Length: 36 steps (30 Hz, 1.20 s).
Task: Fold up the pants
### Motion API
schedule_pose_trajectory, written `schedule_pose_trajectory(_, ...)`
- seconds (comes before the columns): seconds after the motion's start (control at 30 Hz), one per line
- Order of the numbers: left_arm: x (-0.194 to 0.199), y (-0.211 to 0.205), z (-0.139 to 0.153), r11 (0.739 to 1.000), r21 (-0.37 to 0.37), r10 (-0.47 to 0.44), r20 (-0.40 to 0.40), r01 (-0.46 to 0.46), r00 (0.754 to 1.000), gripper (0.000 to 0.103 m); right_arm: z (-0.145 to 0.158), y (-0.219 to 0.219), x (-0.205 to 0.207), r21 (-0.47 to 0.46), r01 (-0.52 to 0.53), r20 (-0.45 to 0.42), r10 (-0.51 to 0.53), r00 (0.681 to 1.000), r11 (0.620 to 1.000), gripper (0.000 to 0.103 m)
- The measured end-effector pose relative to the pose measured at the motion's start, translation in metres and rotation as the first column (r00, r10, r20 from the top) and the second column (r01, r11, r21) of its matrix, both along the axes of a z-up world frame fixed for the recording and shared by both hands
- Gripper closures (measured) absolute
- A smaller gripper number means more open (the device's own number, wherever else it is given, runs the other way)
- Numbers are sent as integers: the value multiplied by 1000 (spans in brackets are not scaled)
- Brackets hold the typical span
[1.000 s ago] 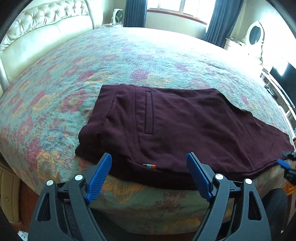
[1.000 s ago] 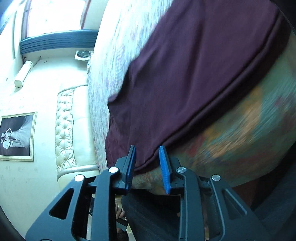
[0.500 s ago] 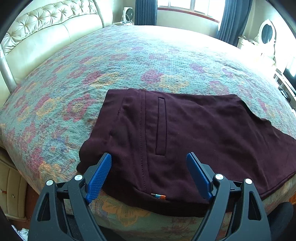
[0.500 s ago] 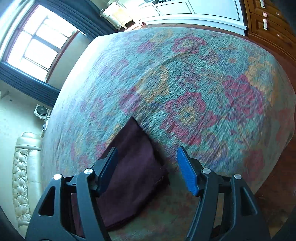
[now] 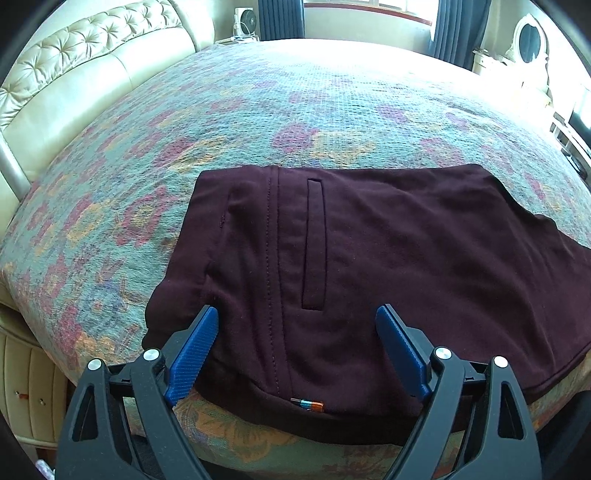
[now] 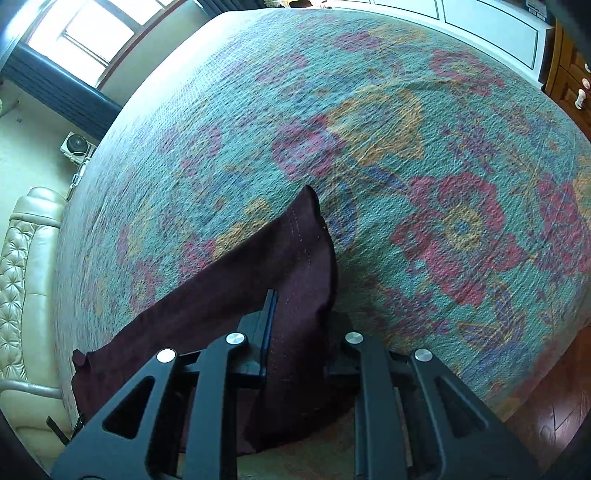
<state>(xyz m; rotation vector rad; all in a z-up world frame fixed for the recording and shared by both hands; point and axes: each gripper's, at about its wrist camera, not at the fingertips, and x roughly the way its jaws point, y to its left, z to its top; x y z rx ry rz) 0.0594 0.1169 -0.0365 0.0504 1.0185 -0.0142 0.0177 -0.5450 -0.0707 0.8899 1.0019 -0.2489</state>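
Observation:
Dark maroon pants (image 5: 369,258) lie flat on the floral bedspread (image 5: 295,103), waistband end near me with a welt pocket and a small striped tag at the near edge. My left gripper (image 5: 297,332) is open, its blue fingers spread just above the waist end, touching nothing firmly. In the right wrist view the leg hem end (image 6: 295,266) runs toward the camera. My right gripper (image 6: 299,332) has closed in on the hem cloth; one blue finger (image 6: 269,314) shows against the cloth, the other is hidden under the fabric.
A cream tufted headboard (image 5: 74,74) borders the bed on the left. Windows with dark curtains (image 5: 280,18) and a small fan (image 5: 242,18) stand beyond the far edge. A wooden cabinet (image 6: 569,70) and wood floor (image 6: 554,424) lie past the bed's end.
My left gripper has moved forward over the waist end, still open. My right gripper swung from the side of the bed to the hem, opened, then closed on the hem cloth.

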Motion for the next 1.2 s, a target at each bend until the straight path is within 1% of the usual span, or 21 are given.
schedule_pose_trajectory(0.07,0,0,0,1000,-6,1,0,-1,1000,17,9,4,-7,5,24,27,-24,999,1000,87)
schedule_pose_trajectory(0.17,0,-1,0,1000,-8,-10,2,10,1000,17,30,9,-10,24,39,73,-41,997,999,87)
schedule_pose_trajectory(0.2,0,0,0,1000,-12,-12,3,12,1000,17,38,8,-8,29,39,84,-41,996,999,87)
schedule_pose_trajectory(0.33,-2,2,0,999,-32,-19,9,19,1000,17,74,31,-7,25,25,149,-28,989,999,88)
schedule_pose_trajectory(0.47,-4,1,1,999,-37,-30,15,31,999,17,115,66,2,-5,-31,217,32,976,999,88)
schedule_pose_trajectory(0.6,-5,3,2,998,-65,-25,15,26,1000,17,151,110,16,-23,-91,270,94,958,996,88)
schedule_pose_trajectory(0.77,-7,4,2,997,-78,-29,15,30,999,17,183,168,34,-43,-181,316,185,931,983,88)
schedule_pose_trajectory(0.8,-8,3,1,997,-75,-32,14,33,999,17,185,179,38,-40,-204,319,206,925,978,88)
schedule_pose_trajectory(0.87,-9,2,1,997,-72,-37,12,38,999,17,189,199,44,-67,-223,314,233,920,973,88)
schedule_pose_trajectory(0.9,-9,2,1,997,-73,-40,11,41,999,17,188,204,47,-65,-235,311,244,919,970,88)
schedule_pose_trajectory(0.97,-10,1,0,996,-80,-44,9,45,999,17,183,203,49,-62,-230,298,238,924,971,88)
schedule_pose_trajectory(1.07,-11,1,0,995,-85,-49,7,49,999,17,174,181,41,-93,-183,261,201,944,979,88)
schedule_pose_trajectory(1.13,-10,1,0,995,-86,-46,5,46,999,17,162,152,30,-80,-132,231,148,962,988,88)
schedule_pose_trajectory(1.2,-9,1,-2,996,-84,-36,5,36,999,17,147,121,20,-87,-96,188,112,976,992,88)
